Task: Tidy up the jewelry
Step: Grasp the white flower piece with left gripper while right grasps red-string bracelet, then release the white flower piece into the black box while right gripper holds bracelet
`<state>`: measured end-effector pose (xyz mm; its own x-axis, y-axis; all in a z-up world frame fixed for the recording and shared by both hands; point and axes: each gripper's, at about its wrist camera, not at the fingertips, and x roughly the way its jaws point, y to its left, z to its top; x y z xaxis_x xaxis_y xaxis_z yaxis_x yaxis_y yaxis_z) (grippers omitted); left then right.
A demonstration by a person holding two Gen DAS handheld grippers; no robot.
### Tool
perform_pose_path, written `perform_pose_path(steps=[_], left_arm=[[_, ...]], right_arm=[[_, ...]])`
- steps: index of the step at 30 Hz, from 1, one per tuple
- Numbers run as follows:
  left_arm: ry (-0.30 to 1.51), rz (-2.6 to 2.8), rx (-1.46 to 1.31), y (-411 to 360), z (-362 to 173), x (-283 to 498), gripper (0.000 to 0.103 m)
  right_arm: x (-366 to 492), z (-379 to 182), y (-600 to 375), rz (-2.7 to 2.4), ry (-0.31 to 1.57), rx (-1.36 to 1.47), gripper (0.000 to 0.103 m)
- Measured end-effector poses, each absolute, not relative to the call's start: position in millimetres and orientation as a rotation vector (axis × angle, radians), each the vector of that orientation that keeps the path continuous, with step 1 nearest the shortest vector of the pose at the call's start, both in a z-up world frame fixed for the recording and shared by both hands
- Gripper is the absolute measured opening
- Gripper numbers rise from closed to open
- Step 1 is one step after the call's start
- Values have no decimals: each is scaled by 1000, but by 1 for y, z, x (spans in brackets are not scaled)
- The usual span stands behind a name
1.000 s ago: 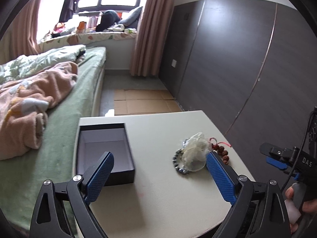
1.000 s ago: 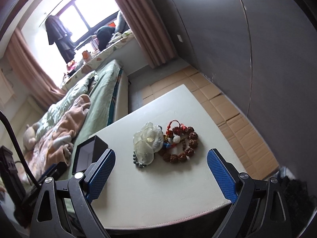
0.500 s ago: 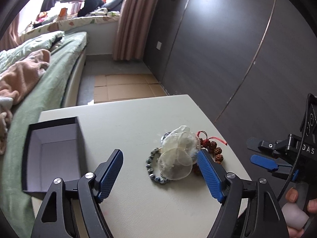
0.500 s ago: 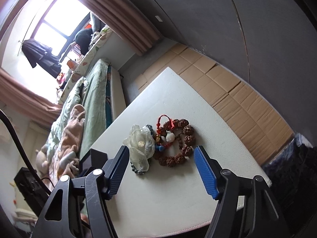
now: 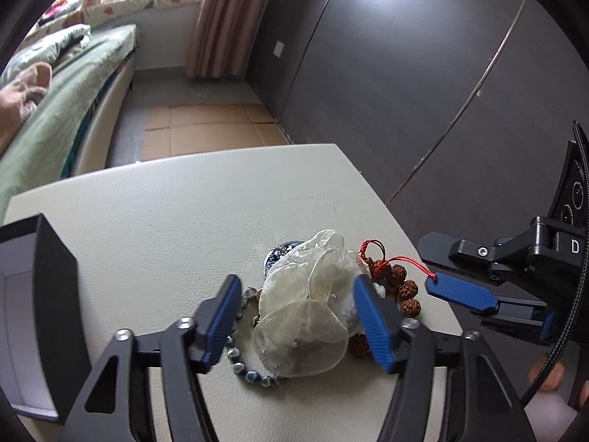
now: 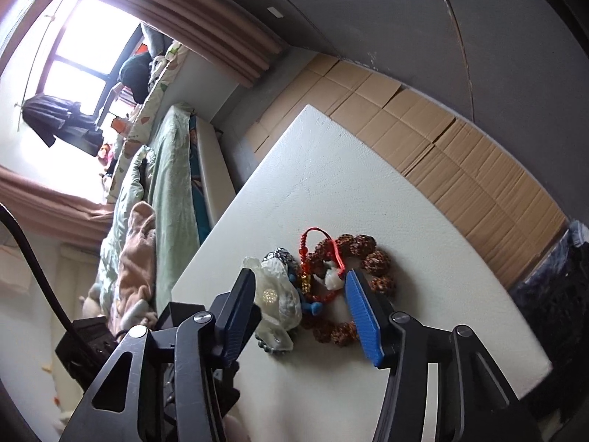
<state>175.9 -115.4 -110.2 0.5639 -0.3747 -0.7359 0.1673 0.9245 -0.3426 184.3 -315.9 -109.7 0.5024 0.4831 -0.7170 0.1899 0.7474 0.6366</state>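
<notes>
- Left gripper (image 5: 300,326) is parted, its blue pads on either side of the sheer organza pouch (image 5: 309,316), not clamping it.
- A grey bead bracelet (image 5: 254,372) lies under the pouch, beside the left pad.
- Right gripper (image 6: 305,322) is also parted, straddling the brown bead bracelet (image 6: 368,269)'s near edge.
- The black box (image 5: 40,313) sits open, well left of the left gripper.

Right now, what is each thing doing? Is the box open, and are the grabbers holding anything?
Black box: open, nothing visible inside.
Sheer flower: lying on the table, between the left gripper's fingers.
Brown bead bracelet: lying flat, not picked up.
Grey bead bracelet: partly under the flower.
Left gripper: open.
Right gripper: open, holding nothing.
</notes>
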Motion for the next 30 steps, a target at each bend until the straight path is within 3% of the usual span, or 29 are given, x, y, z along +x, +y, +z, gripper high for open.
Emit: perform_pose_path(steps=[2,5,7,15,23,27,30], left_arm=[[950,-322,-253,-115,-116,179,17],[927,-341,-278,-111,-112,178,5],[904,-340,-288,-106,-106,174,4],[821,-335,-382,-71,-81,164,3],[787,-314,-431,-45,-71,163,3],[765,-298,-458,-30,-65,162,3],[760,-286,-480,-20,-63,164,3]], right_arm=[[191,-112,-312,190,1063,735,50],[200,-118,-306,184,1081,738,45],[206,-123,-303,175,1098,740,40],[215,-131,-290,120,1115,690,35],[217,-117,-266,20,1099,452,34],[221,-113,-253,-64,1100,289,22],[222,-112,-243,-107,1099,183,21]])
